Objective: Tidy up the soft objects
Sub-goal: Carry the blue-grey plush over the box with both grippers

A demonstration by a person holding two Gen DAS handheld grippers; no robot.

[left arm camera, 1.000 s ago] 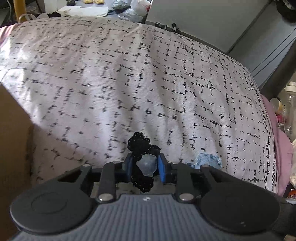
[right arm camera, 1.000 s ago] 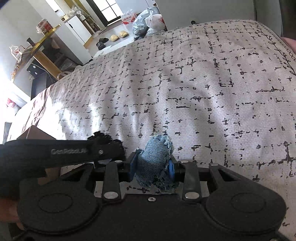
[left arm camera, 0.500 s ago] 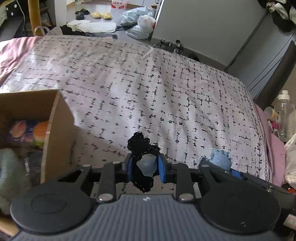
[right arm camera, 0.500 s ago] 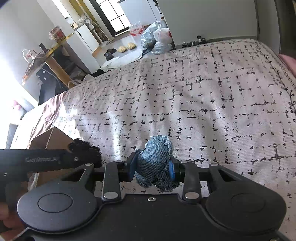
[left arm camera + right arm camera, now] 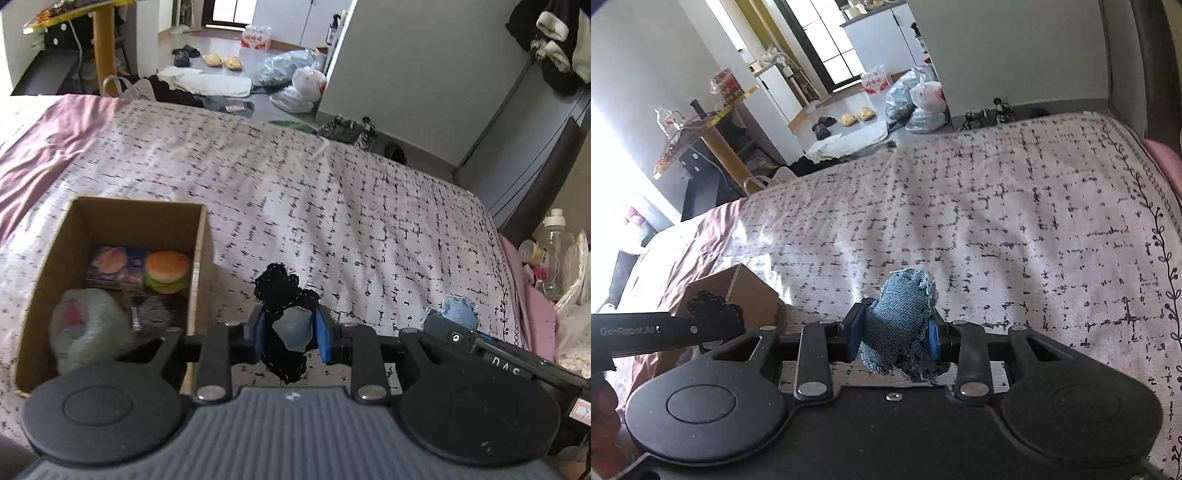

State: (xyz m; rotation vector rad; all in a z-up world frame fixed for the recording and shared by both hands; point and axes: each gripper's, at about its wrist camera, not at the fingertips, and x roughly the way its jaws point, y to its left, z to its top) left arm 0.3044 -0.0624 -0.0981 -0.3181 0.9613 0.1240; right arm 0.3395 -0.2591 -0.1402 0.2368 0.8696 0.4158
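Where bedspread was, cardboard box point(image 5: 201, 258) now.

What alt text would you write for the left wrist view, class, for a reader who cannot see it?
The left tongs are shut on a black lacy cloth above a patterned bedspread. An open cardboard box to the left holds a toy burger and other soft items. The right tongs, gripping denim, show at lower right.

We see a cardboard box point(image 5: 199, 266) on the bed point(image 5: 369, 221), left of our left gripper point(image 5: 291, 334). In the box, a toy burger point(image 5: 168, 271) lies behind a knitted bundle point(image 5: 86, 328). Our right gripper point(image 5: 895, 338) is to the right. Bags point(image 5: 295, 81) sit on the floor beyond the bed.
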